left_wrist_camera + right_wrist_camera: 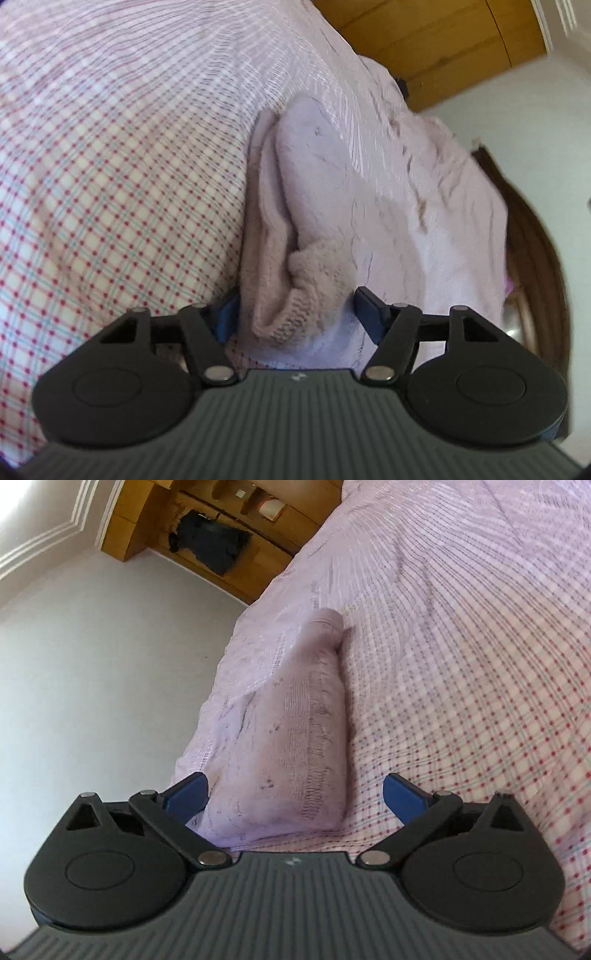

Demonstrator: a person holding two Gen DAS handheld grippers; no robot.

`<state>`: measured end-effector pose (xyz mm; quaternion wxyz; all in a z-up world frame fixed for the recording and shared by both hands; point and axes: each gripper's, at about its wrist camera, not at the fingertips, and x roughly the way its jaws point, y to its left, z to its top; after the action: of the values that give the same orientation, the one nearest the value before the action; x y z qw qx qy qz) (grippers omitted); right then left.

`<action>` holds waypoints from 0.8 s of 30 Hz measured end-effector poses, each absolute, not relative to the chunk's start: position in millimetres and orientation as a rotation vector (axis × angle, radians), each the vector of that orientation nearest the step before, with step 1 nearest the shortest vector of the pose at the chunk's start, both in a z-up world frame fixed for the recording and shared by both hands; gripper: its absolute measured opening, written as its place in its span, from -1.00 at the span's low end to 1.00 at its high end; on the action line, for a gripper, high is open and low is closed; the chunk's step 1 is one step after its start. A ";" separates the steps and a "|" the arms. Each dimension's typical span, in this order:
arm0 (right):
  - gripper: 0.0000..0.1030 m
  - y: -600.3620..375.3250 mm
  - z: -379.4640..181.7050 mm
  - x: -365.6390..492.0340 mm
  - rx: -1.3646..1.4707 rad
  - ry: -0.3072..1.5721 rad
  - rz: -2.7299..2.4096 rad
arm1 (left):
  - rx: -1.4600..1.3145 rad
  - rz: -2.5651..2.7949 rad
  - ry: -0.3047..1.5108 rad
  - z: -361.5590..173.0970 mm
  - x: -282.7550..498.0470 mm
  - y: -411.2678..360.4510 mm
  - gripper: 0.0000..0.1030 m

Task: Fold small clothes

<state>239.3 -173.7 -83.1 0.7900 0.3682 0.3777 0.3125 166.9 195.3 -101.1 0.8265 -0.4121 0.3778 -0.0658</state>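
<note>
A pale pink knitted garment [332,192] lies folded near the edge of a bed covered in a pink checked sheet [110,166]. My left gripper [297,314] is at the garment's near end, with a bunched ribbed hem filling the gap between its blue pads, which press on it. In the right wrist view the same garment [295,720] stretches away as a long folded strip on the checked sheet [461,664]. My right gripper [295,797] stands wide open over the garment's near end; its right pad is well off the cloth.
The bed's edge runs beside the garment, with a white wall [92,664] past it. A wooden wardrobe [207,542] with dark clothes hanging stands at the far end. A brown curved frame [532,258] shows beyond the bed's edge.
</note>
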 end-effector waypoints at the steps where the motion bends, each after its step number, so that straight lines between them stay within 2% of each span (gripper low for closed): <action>1: 1.00 -172.6 -83.1 242.0 0.788 0.824 0.682 | -0.853 -0.139 0.797 -100.1 166.1 191.7 0.28; 3: 0.97 -165.1 -87.5 248.0 0.764 0.874 0.719 | -0.836 -0.138 0.783 -100.1 165.3 187.9 0.24; 6: 0.86 -141.8 -90.2 253.6 0.696 0.915 0.730 | -0.834 -0.131 0.771 -100.3 164.0 178.6 0.05; 8: 0.82 -135.9 -96.2 260.6 0.749 0.910 0.754 | -0.850 -0.149 0.761 -101.6 158.6 180.5 -0.12; 10: 0.81 -134.8 -100.9 265.1 0.827 0.891 0.760 | -0.858 -0.163 0.757 -103.7 152.6 187.0 -0.15; 12: 0.81 -133.6 -110.9 268.1 0.884 0.859 0.759 | -0.870 -0.167 0.759 -107.6 149.1 192.3 -0.14; 16: 0.81 -139.8 -112.8 260.7 0.872 0.817 0.793 | -0.934 -0.199 0.776 -118.0 152.6 196.5 0.16; 18: 0.82 -138.2 -111.4 260.6 0.855 0.826 0.802 | -0.930 -0.207 0.781 -119.6 152.4 195.9 0.16; 20: 0.66 -133.7 -115.0 265.1 0.840 0.861 0.805 | -0.923 -0.212 0.787 -118.2 154.9 195.3 0.16; 21: 0.25 -130.4 -114.5 268.3 0.800 0.894 0.784 | -0.917 -0.219 0.791 -118.2 154.3 195.4 0.15; 22: 0.20 -127.5 -113.5 269.2 0.755 0.922 0.739 | -0.914 -0.216 0.793 -116.7 158.5 191.4 0.13; 23: 0.20 -126.7 -113.5 267.9 0.751 0.919 0.725 | -0.905 -0.209 0.792 -118.0 160.1 190.0 -0.07; 24: 0.19 -126.2 -113.4 265.7 0.751 0.906 0.722 | -0.896 -0.210 0.789 -117.7 158.4 189.2 -0.15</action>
<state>265.7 -126.2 -113.4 0.7709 0.3463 0.4180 0.3332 158.4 189.2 -117.7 0.8219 -0.4210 0.3709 -0.0985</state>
